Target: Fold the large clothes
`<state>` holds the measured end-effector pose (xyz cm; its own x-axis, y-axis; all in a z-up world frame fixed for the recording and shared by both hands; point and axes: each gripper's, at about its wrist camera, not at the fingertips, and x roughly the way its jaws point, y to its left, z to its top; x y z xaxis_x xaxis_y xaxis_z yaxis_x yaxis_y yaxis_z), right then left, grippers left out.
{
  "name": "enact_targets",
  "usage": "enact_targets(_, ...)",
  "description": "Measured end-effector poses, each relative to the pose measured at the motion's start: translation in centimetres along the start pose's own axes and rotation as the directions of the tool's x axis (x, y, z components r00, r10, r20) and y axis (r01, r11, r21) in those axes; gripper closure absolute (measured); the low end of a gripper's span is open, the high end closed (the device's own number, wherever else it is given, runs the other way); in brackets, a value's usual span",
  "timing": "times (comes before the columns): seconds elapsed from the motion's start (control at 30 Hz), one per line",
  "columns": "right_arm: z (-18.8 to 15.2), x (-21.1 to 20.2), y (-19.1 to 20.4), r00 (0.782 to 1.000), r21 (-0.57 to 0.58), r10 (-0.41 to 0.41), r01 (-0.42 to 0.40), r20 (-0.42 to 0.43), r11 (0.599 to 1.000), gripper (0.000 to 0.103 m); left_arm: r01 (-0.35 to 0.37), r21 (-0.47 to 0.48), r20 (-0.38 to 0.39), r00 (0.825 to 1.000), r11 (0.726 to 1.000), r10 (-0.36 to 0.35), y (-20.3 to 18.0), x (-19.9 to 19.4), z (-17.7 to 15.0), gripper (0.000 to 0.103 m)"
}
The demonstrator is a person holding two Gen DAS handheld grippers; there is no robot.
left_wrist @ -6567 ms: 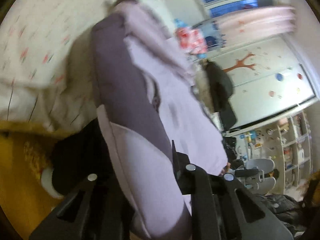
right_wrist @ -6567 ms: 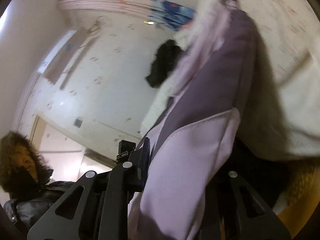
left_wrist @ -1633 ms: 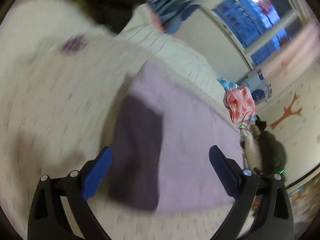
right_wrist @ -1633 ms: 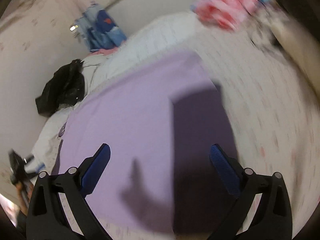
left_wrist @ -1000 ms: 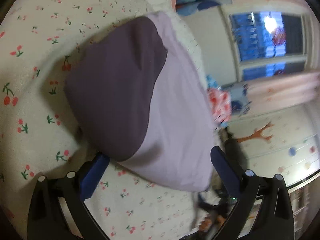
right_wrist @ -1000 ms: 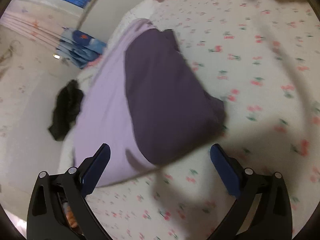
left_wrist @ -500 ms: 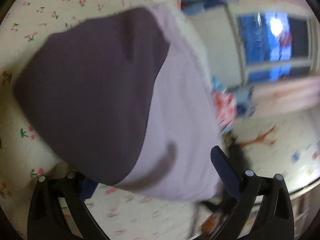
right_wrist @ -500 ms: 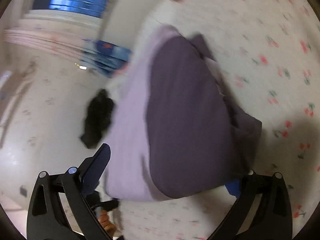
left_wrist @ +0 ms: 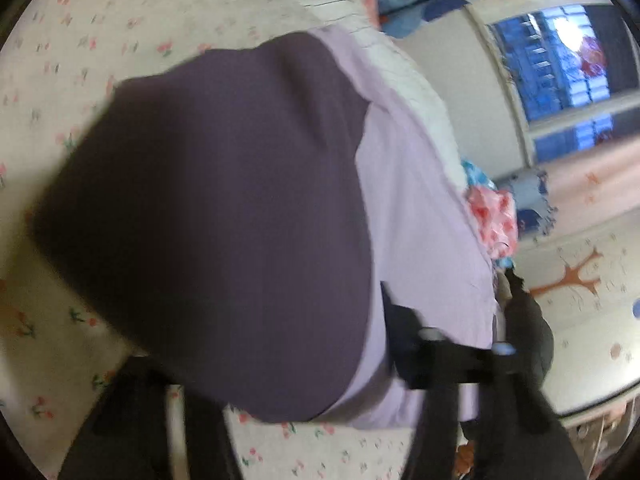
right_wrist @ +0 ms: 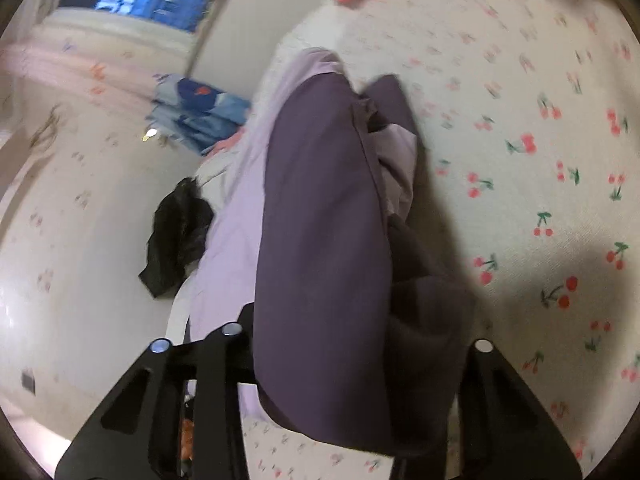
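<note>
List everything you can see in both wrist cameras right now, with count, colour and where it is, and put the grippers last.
garment: one, dark purple and lilac, folded on the bed, nearest edge between both grippers' fingers
bedsheet: one, cream with red cherry print, under the garment
black clothing: one, black, at the bed's edge beyond the garment
pink-red fabric: one bundle, on the far side of the bed
blue fabric: one pile, blue and pale blue, near the wall under the curtain
window: one, blue light, beyond the bed
tree decal: one, orange, on the wall
left gripper: black, closed on the garment's near edge
right gripper: black, closed on the garment's near edge
</note>
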<state>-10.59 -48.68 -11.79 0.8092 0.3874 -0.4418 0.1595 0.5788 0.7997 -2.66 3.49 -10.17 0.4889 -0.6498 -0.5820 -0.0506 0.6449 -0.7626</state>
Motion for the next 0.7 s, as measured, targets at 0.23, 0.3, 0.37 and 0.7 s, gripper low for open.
enact_targets(0.23,-6.0,-7.2,3.9,0.997,-0.087,0.068,-0.07,-0.024,0.994,0.069,0.04,0.152,0.043,0.998,0.988,-0.047,-3.3,-9.5,-2.1,0.067)
enact_targets(0.3,-8.8,-7.8,2.0,0.996,-0.076,0.023,-0.03,-0.087,0.997,0.057,-0.001,0.137,0.031,1.0,0.991,-0.003,-1.4,-10.0,-3.9,0.06)
enact_targets(0.37,-11.1,-7.5,-1.6,0.984,-0.008,-0.027,0.026,-0.177,1.0,0.042,-0.041,0.071,-0.042,0.998,0.997,0.044,1.8,-8.1,-5.0,0.05)
enact_targets(0.7,-8.1,-18.9,3.3,0.953,-0.187,-0.187,0.233,0.237,0.954,0.039,-0.056,-0.016,0.037,0.998,0.998,0.057,3.2,-5.8,-3.4,0.01)
